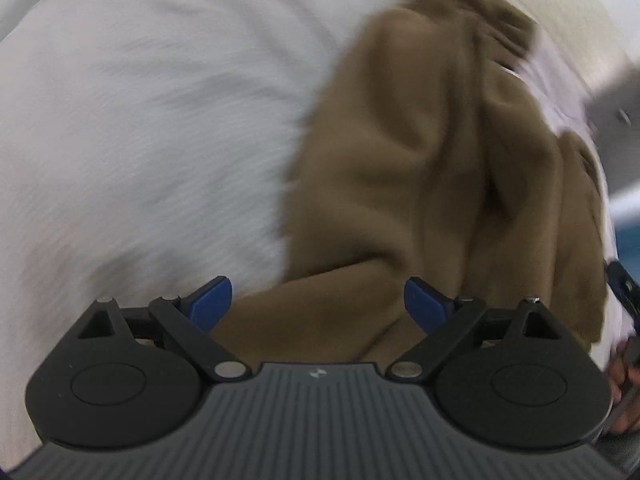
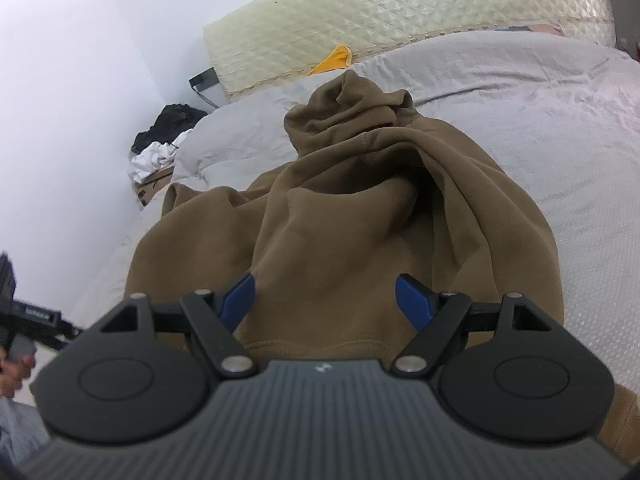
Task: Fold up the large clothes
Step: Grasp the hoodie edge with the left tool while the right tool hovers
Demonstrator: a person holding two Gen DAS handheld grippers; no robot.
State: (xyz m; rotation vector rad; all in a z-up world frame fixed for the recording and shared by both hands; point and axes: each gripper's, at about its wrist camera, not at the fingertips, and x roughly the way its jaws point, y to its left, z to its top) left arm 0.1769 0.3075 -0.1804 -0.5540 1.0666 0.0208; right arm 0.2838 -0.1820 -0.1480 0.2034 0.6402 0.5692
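A brown sweatshirt (image 2: 352, 208) lies rumpled in a heap on the bed's pale grey sheet (image 2: 540, 120). In the right wrist view my right gripper (image 2: 325, 300) stands open just over the garment's near hem, blue fingertips (image 2: 240, 294) apart with only cloth below them. In the blurred left wrist view the same brown sweatshirt (image 1: 420, 168) fills the right half, and my left gripper (image 1: 318, 302) hangs open over its near edge, with nothing pinched. The other gripper's black body shows at the left edge of the right wrist view.
A cream quilted headboard (image 2: 400, 16) stands beyond the bed, with a yellow item (image 2: 334, 60) at its foot. Dark and white clothes (image 2: 164, 140) are piled on a box beside the bed near the white wall. A person's hand (image 1: 624, 384) shows at the left wrist view's right edge.
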